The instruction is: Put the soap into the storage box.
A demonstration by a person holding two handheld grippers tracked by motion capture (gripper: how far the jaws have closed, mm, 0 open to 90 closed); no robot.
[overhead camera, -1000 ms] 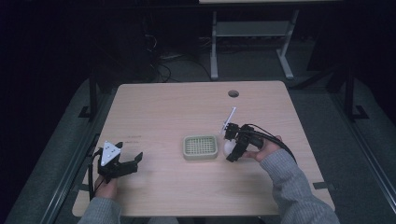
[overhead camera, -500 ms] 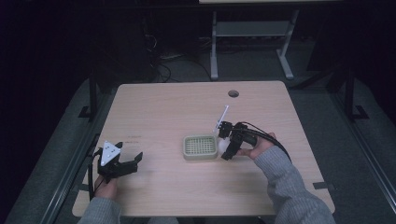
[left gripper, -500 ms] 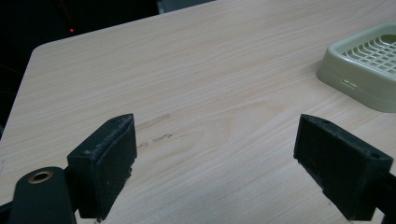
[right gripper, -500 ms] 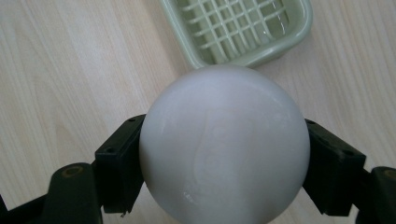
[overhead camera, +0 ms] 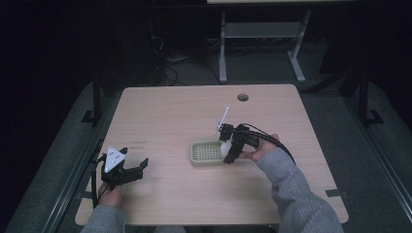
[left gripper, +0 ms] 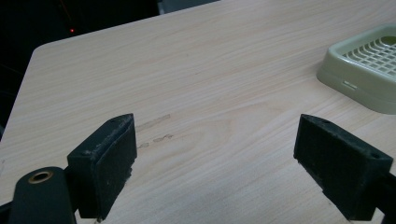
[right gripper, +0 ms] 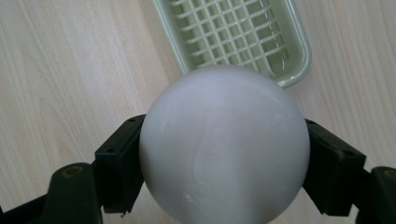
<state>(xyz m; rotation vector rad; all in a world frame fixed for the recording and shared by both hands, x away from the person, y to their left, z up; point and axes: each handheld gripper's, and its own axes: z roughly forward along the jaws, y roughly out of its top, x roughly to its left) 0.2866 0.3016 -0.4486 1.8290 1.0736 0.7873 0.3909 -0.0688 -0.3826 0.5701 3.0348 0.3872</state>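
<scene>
A pale green slatted tray (overhead camera: 206, 152) lies near the middle of the wooden table. My right gripper (overhead camera: 226, 151) is shut on a white ball (right gripper: 224, 144) and holds it just above the tray's right edge (right gripper: 280, 60). The ball (overhead camera: 225, 148) sits between both black jaws, tilted down toward the table. At the front left, my left gripper (overhead camera: 130, 171) rests low over bare wood, open with nothing between its jaws. In the left gripper view the tray (left gripper: 369, 65) lies off to the right, well apart from the open gripper (left gripper: 215, 168).
The table (overhead camera: 170, 116) has a round cable hole (overhead camera: 243, 97) near its far edge. Faint marks (left gripper: 154, 130) show on the wood just ahead of the left gripper. A grey stand (overhead camera: 257, 39) and dark floor lie beyond the table.
My right gripper has carried the white ball leftward and down to the tray's right edge. The left gripper has stayed in place.
</scene>
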